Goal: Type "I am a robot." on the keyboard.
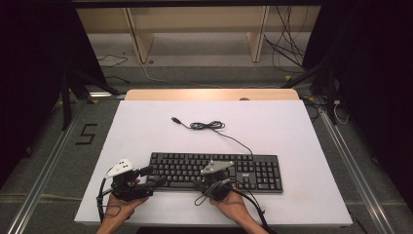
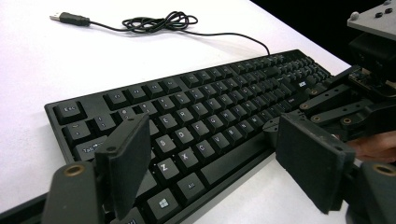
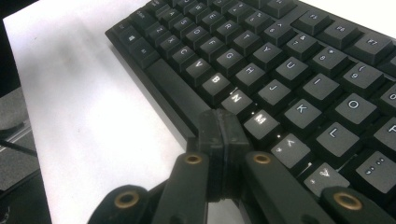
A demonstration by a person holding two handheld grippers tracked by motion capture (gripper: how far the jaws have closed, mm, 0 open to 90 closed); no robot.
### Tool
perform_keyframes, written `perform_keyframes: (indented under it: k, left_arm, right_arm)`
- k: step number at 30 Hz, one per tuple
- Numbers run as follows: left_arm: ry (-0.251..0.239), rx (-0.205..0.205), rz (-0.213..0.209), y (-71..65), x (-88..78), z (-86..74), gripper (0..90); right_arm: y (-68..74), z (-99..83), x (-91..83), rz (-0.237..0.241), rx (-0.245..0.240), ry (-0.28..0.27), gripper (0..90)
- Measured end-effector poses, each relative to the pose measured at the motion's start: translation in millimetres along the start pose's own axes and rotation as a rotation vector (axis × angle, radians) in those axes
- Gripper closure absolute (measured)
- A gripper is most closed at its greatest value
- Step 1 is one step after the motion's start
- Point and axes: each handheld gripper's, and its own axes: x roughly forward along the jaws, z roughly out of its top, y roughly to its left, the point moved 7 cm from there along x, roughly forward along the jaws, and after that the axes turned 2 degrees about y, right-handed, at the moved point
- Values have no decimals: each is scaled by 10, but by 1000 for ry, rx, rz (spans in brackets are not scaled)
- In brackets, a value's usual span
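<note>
Right gripper (image 3: pixel 223 135), fingers pressed together, poised over black plastic keyboard (image 1: pixel 214 170) at six o'clock edge; left gripper (image 2: pixel 219 154) fingers spread, empty. Best: press one key squarely, tip vertical, avoid neighbours.

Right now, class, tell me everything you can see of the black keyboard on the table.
The keyboard is a full-size black one, plastic by its look, with white letters and a number pad at its right end. It lies flat, near the front edge of the white table. Its thin black cable runs back from it, partly coiled, to an unplugged USB plug. The left gripper hangs open over its left end. The right gripper, shut, has its tip at the right end of the space bar, by the N and M keys.
</note>
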Motion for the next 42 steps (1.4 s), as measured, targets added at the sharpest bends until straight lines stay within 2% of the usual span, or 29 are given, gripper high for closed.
perform_keyframes:
  k: [7, 11, 21, 25, 30, 34, 42]
  left_arm:
    - [6, 3, 7, 14, 22, 4, 263]
    - [12, -2, 8, 21, 58, 2, 264]
    - [27, -11, 24, 47, 158, 29, 316]
    - [49, -1, 40, 54, 221, 43, 395]
    - [79, 9, 52, 57, 307, 66, 535]
    - [100, 24, 57, 61, 392, 89, 657]
    - [131, 46, 64, 75, 528, 140, 840]
  right_arm:
    - [-6, 3, -6, 10, 21, 0, 900]
    - [8, 20, -35, 42, 27, -20, 826]
    - [-53, 72, -180, 50, 47, -68, 689]
    - [-78, 84, -232, 58, 54, -84, 625]
    - [-109, 109, -310, 67, 66, -113, 532]
    - [-148, 121, -365, 61, 75, -129, 504]
    - [-177, 134, -444, 61, 73, -157, 474]
